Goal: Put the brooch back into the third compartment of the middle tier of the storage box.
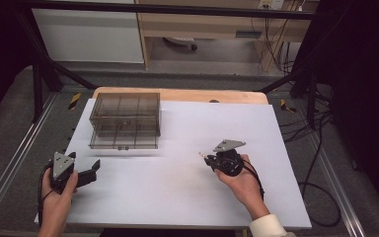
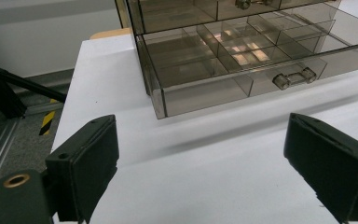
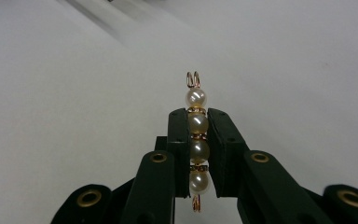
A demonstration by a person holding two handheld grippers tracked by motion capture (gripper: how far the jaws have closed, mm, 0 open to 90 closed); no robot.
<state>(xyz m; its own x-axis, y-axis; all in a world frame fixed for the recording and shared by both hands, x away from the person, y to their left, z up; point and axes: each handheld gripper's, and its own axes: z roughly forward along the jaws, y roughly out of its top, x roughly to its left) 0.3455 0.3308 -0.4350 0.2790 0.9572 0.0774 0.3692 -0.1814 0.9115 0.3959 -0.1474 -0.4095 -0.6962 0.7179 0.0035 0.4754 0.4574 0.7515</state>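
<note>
The right gripper [image 3: 197,116] is pinching a pearl pin [image 3: 196,140] between its black pads, jaws pressed in on the middle beads. The pin is a short row of four glossy cream pearls strung on thin gold wire, with small gold spacers between them and a wire loop at each end. It is standing clear of the table [image 1: 177,192], carried in the air over the white top, right of centre in the high view, where the pin [image 1: 201,154] is showing as a tiny glint at the tip of the right gripper [image 1: 208,159].

The left gripper [image 1: 94,169] is resting near the table's left edge with its jaws spread wide and nothing between them. It is facing the organiser [image 2: 242,60].

That organiser [image 1: 124,121] is a smoky, see-through plastic box of drawers at the far left of the table. Its lower drawer [image 2: 233,70] is standing pulled out, showing a grid of small square compartments with thin walls and a clear bar handle [image 2: 294,78] on the front.

I would say the carrying step is under way: the pin is picked up and is heading for the open drawer. The next move is calling for a level sweep leftwards and away, then a careful lowering over one compartment before the jaws let go. The pearls are smooth and round, so the pin could twist in the grip.
</note>
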